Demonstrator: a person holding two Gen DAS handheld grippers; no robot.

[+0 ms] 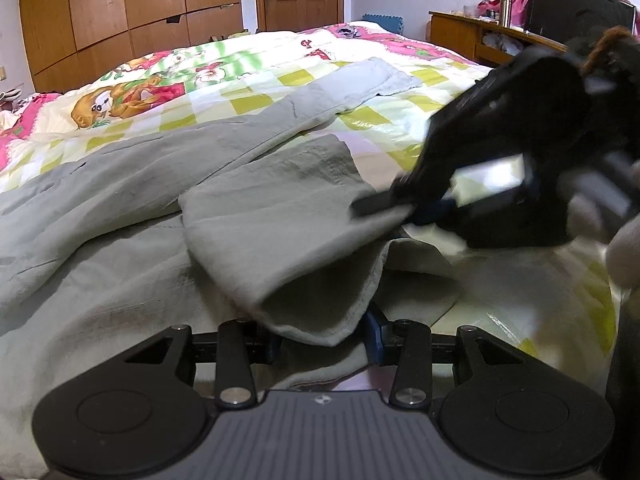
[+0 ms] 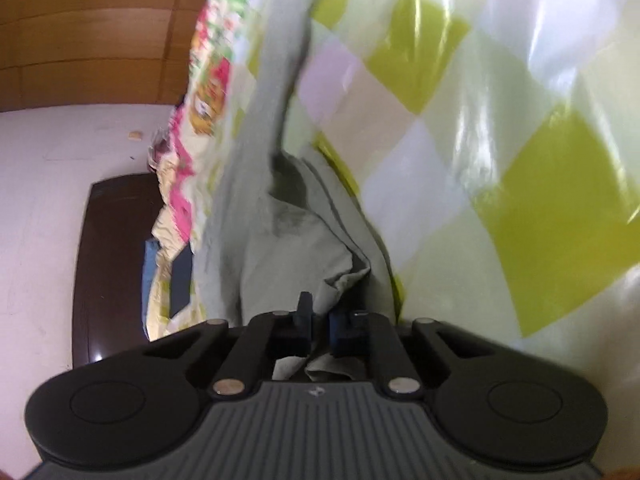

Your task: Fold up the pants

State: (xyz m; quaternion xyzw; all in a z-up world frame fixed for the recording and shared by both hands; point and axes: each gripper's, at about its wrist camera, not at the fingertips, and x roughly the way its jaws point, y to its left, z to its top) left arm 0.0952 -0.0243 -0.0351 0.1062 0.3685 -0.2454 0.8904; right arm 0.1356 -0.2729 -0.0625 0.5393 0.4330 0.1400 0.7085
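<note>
Grey pants (image 1: 160,184), one pair, hem pinched in both the left hand-held gripper (image 1: 324,340) and right hand-held gripper (image 2: 319,320).

The right gripper (image 2: 319,326), its black jaws nearly together, pinches a bunched fold of the pale grey-green cotton pants (image 2: 280,236) that run blurred toward twelve o'clock over the glossy green-and-white checked bedspread (image 2: 500,152), with what looks like brown wooden wardrobe panelling (image 2: 92,32) at ten o'clock.
</note>
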